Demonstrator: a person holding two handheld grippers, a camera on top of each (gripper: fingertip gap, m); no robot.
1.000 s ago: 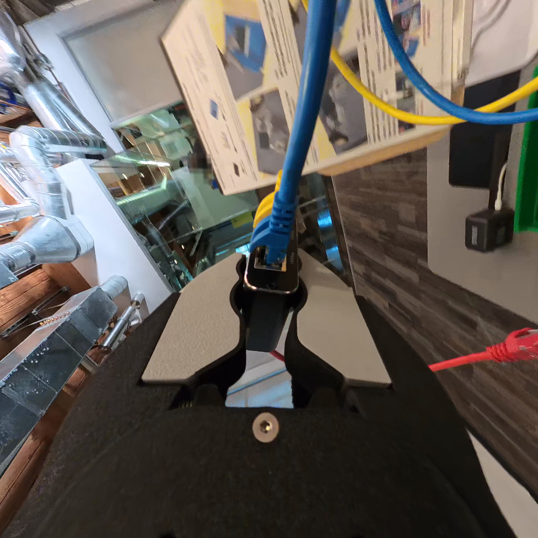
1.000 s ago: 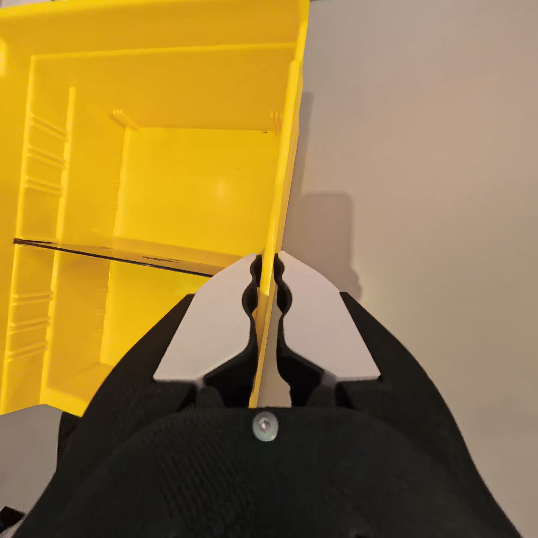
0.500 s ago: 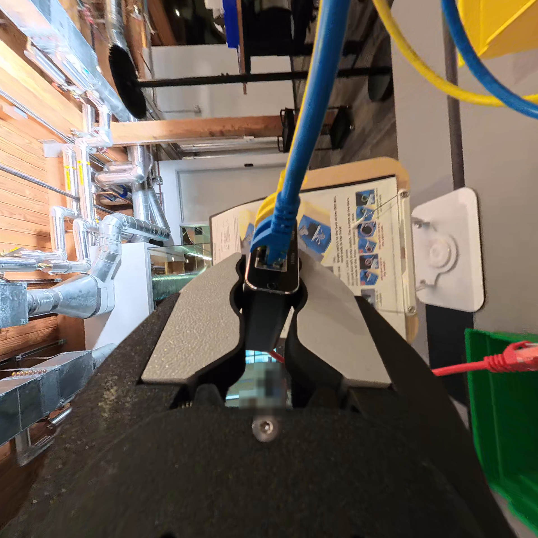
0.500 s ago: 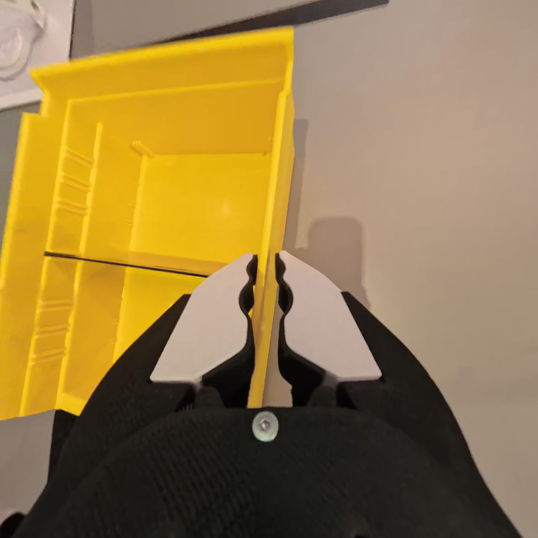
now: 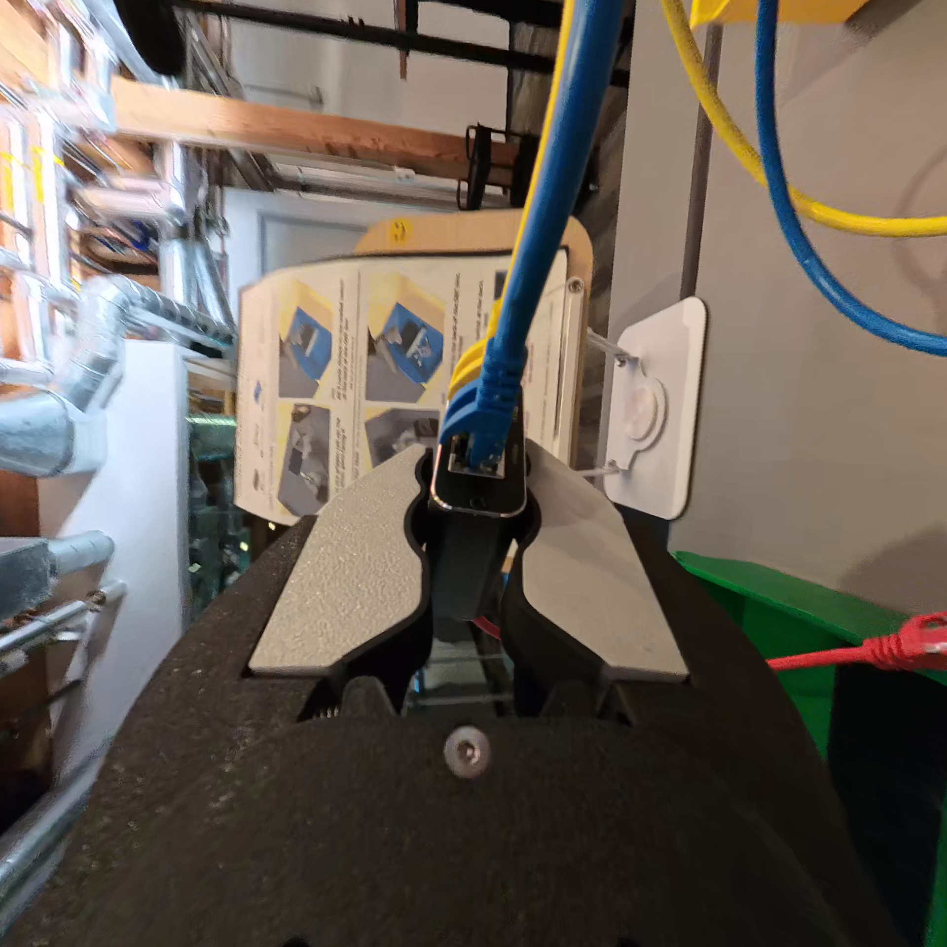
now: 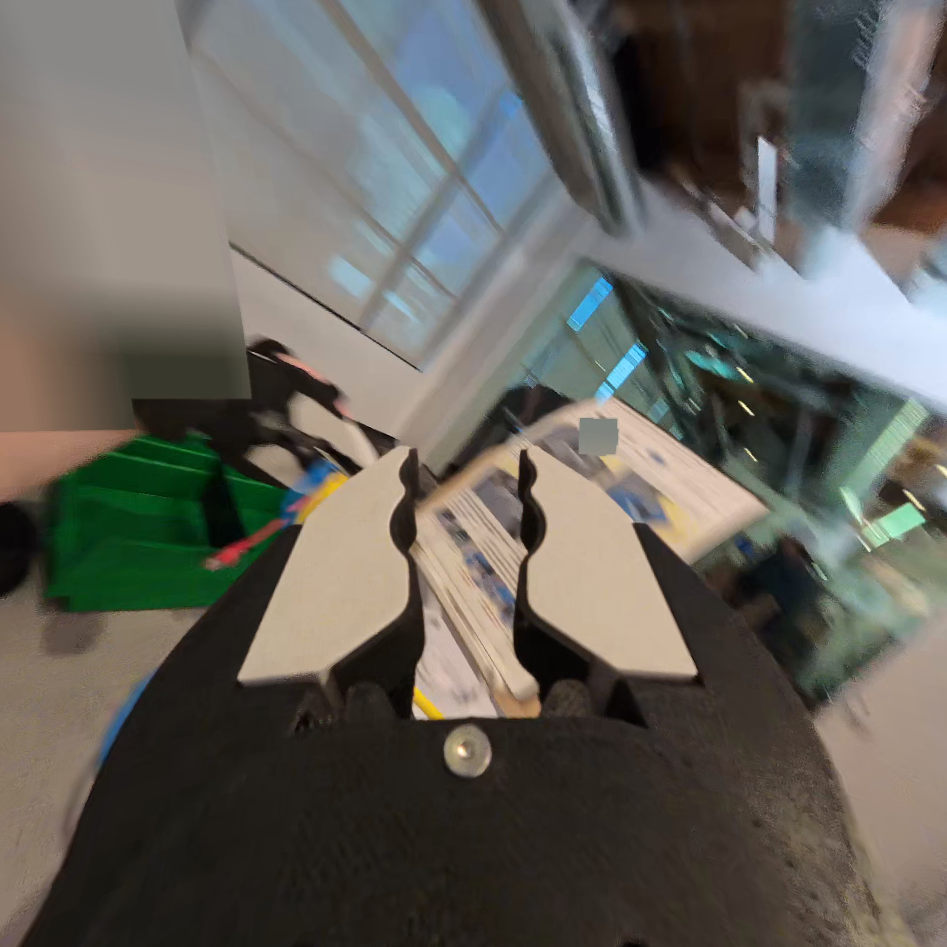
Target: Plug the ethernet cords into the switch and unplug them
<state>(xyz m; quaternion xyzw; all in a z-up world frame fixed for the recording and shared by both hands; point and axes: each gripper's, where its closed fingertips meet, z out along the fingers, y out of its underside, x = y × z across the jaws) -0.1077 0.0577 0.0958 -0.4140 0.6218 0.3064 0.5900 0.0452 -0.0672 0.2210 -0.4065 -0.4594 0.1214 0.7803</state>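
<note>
My left gripper (image 5: 474, 469) is shut on a black switch (image 5: 476, 492) and holds it up in the air. A blue ethernet cord (image 5: 553, 194) is plugged into the switch's top, and a yellow cord's plug (image 5: 464, 366) sits just behind it. Both cords loop away to the upper right. A red ethernet cord (image 5: 871, 653) hangs free at the right, its plug in front of a green bin (image 5: 768, 610). My right gripper (image 6: 464, 464) is open and empty; the view is heavily blurred. The red cord (image 6: 241, 548) shows there against the green bin (image 6: 128, 538).
A printed instruction board (image 5: 389, 379) stands behind the switch, next to a white mount (image 5: 656, 410) on a grey panel. A corner of a yellow bin (image 5: 799, 13) shows at top right. Metal ducts and wooden beams fill the left. The board (image 6: 512, 538) also shows between the right fingers.
My right gripper has let go of the yellow bin's wall, opened, and swung away fast toward the board and green bin. My left gripper has turned a little, still holding the switch.
</note>
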